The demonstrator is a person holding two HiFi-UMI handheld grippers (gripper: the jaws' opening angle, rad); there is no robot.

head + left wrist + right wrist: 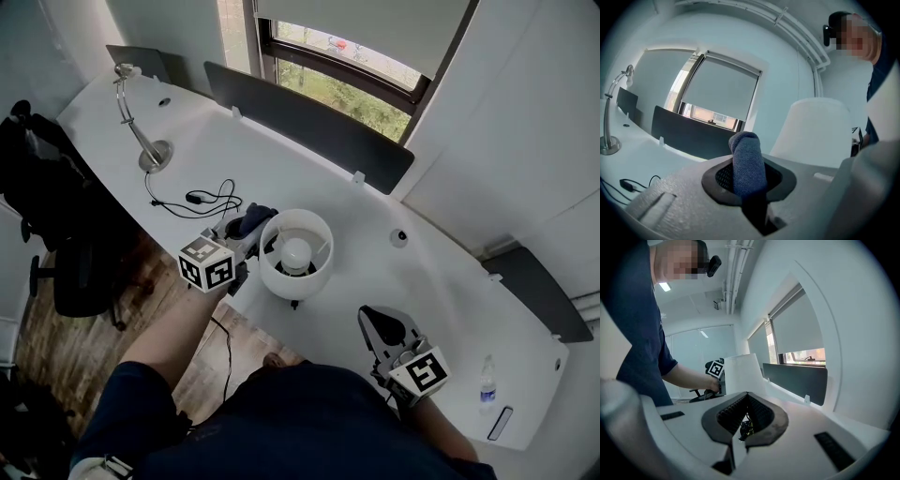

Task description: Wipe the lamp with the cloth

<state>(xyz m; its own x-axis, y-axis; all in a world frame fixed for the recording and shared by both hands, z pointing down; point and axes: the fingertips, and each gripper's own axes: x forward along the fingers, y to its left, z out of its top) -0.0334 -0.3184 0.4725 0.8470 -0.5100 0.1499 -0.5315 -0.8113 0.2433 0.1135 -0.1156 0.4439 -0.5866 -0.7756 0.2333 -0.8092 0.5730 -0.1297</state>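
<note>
A white table lamp (295, 253) with a round shade and a bare bulb stands near the desk's front edge. My left gripper (244, 236) is just left of the shade, shut on a folded blue cloth (252, 221) that lies close against the shade's left side. In the left gripper view the cloth (747, 161) sticks up from between the jaws of the left gripper (749, 185), with the lamp shade (816, 131) to the right. My right gripper (382, 328) is right of the lamp, apart from it, shut and empty. In its own view the right gripper (746, 417) points past the lamp (741, 373).
A silver desk lamp (141, 127) stands at the far left, with a black cable (199, 199) on the white desk (450, 281). A dark partition (309, 127) runs along the back. A water bottle (487, 382) stands at the far right. A black chair (66, 272) is left of the desk.
</note>
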